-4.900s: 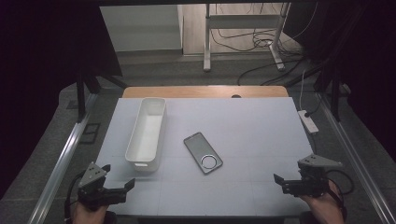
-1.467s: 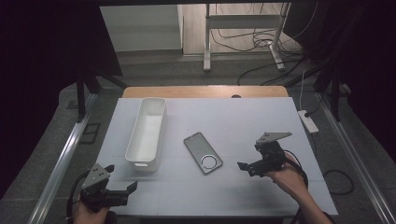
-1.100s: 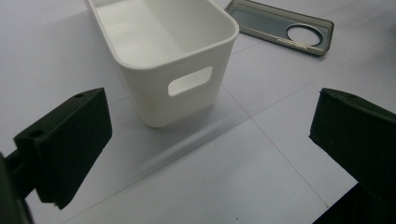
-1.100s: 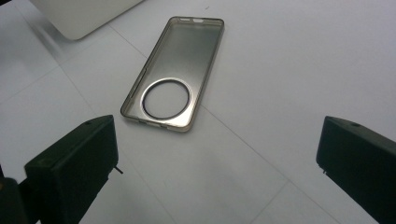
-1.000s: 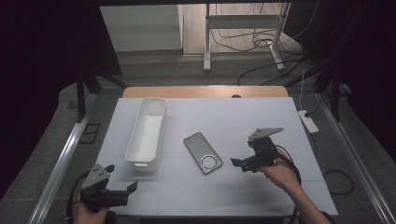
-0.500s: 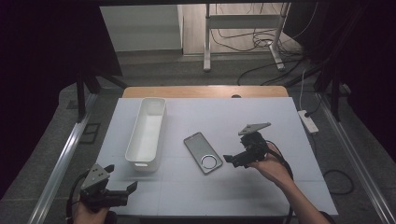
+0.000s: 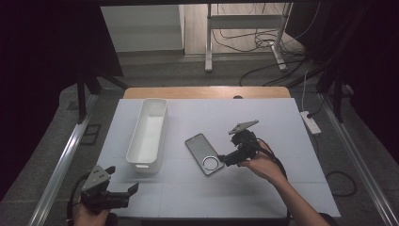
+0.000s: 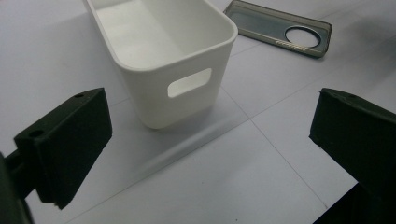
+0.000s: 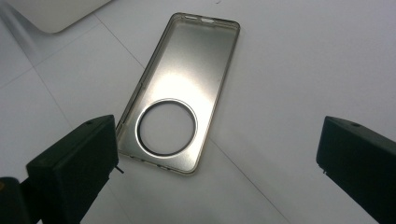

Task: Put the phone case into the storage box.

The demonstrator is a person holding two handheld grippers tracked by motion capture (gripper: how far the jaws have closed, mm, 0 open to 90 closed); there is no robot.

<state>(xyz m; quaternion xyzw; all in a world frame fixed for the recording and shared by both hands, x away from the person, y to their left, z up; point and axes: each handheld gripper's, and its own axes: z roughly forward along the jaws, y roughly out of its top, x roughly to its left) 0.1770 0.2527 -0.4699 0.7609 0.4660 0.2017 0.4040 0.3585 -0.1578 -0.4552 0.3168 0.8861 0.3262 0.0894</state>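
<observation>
Moved: right gripper has travelled from the bench's near right corner in toward the middle and now sits just beside the phone case, at its ring end; left gripper has kept its place at the near left corner.
Meaning: likely the approach to a pick of the phone case, with the white bin beside it the probable drop place; no grasp made yet.
Left gripper state: jaws spread wide, nothing between them, aimed at the bin's near end.
Right gripper state: jaws wide apart, empty, straddling the view of the phone case but not touching it.
Phone case place: flat on the bench, middle, open side up, just right of the bin and apart from it.
Phone case make: thin, smoky translucent shell with a glossy inner face, a low raised rim, rounded corners and a large round cut-out toward the end nearest the gripper.
Bin make: matte white plastic, long and narrow, rounded corners, a slot handle cut in the near end wall, nothing visible inside.
Bench make: pale, smooth sheet marked with faint grid lines; a wooden edge shows at the far side.
</observation>
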